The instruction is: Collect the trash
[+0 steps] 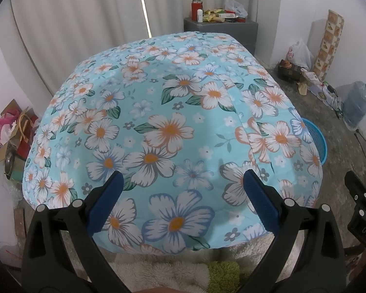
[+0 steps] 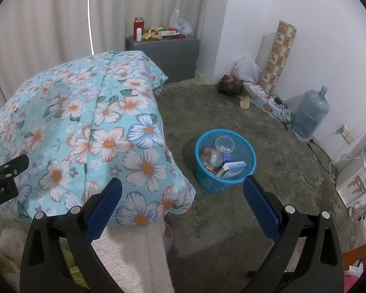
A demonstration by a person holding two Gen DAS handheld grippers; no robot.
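Both tongs, left (image 1: 183, 190) and right (image 2: 182, 196), are wide open, holding nothing. Trash sits in the blue mesh basket (image 2: 208, 183) on the floor beside the floral-sheeted bed (image 2: 85, 127). Looks light and flimsy, so I'd grab the rim.

Bedspread (image 1: 173, 112): thin printed cloth, floral, smooth w/ slight sheen, creased.
Blanket (image 2: 131, 251) under it: cream fleece, fluffy, matt.
Floor (image 2: 231, 219): bare concrete, rough, stained, matt.
Waste basket (image 2: 208, 185): blue plastic mesh, semi-gloss.
Water jug (image 2: 311, 113): clear bluish plastic, glossy.
Curtain (image 1: 85, 17): off-white cloth, pleated, matt.
Gripper pads (image 2: 105, 206): blue, matt; frames black plastic, metal rivets.
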